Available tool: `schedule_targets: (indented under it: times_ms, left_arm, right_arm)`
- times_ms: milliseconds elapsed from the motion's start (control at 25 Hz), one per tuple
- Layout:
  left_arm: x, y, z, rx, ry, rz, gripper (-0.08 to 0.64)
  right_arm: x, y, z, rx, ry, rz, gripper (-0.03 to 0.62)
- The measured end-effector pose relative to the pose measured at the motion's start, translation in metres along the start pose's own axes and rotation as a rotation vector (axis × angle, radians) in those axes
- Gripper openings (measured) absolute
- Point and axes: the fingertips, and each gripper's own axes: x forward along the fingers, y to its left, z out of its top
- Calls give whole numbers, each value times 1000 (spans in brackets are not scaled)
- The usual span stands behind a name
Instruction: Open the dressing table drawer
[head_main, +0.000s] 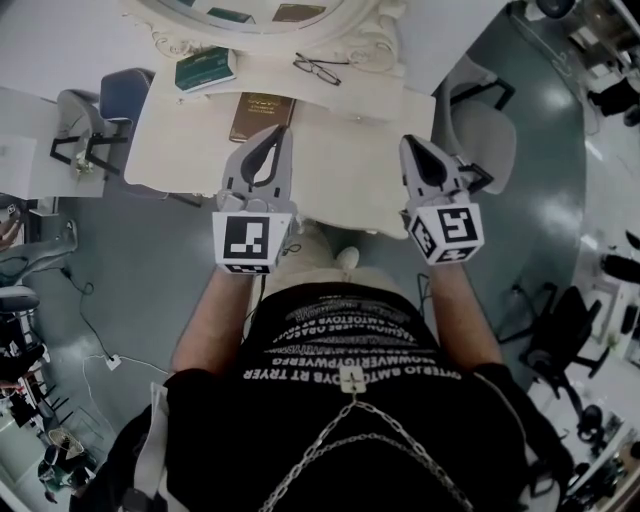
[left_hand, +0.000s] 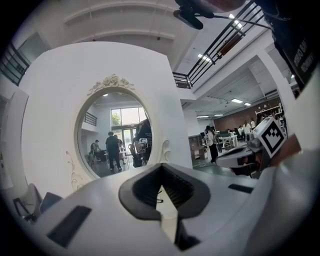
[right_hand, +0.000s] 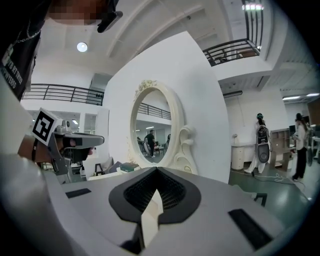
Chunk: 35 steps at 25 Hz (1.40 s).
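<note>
The white dressing table (head_main: 190, 140) stands in front of me, its oval mirror (head_main: 250, 12) at the back. No drawer front shows in any view; the tabletop's near edge (head_main: 340, 218) hides it. My left gripper (head_main: 275, 132) hovers over the near part of the tabletop, jaws met at the tips with nothing in them. My right gripper (head_main: 413, 142) hangs level with it over the table's right front, also shut and empty. In the left gripper view the left gripper (left_hand: 161, 166) points at the mirror (left_hand: 112, 132). In the right gripper view the right gripper (right_hand: 156, 171) faces the mirror (right_hand: 152, 130) from the side.
On the tabletop lie a green book (head_main: 205, 68), a brown book (head_main: 262, 115) just beyond the left gripper, and a pair of glasses (head_main: 320, 68). A grey chair (head_main: 85, 125) and a blue chair (head_main: 125, 92) stand left of the table, another chair (head_main: 485, 125) to its right.
</note>
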Motion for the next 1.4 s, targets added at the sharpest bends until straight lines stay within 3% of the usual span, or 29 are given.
schedule_targets:
  times_ms: [640, 1040, 1400]
  left_arm:
    - [73, 37, -26, -18, 45, -84, 3]
    - [93, 52, -53, -75, 75, -105, 3]
    - [109, 59, -82, -74, 132, -144, 3]
  right_arm:
    - [77, -14, -104, 64, 254, -46, 2]
    - [121, -17, -179, 115, 406, -59, 3]
    - [153, -17, -239, 197, 541, -50, 5]
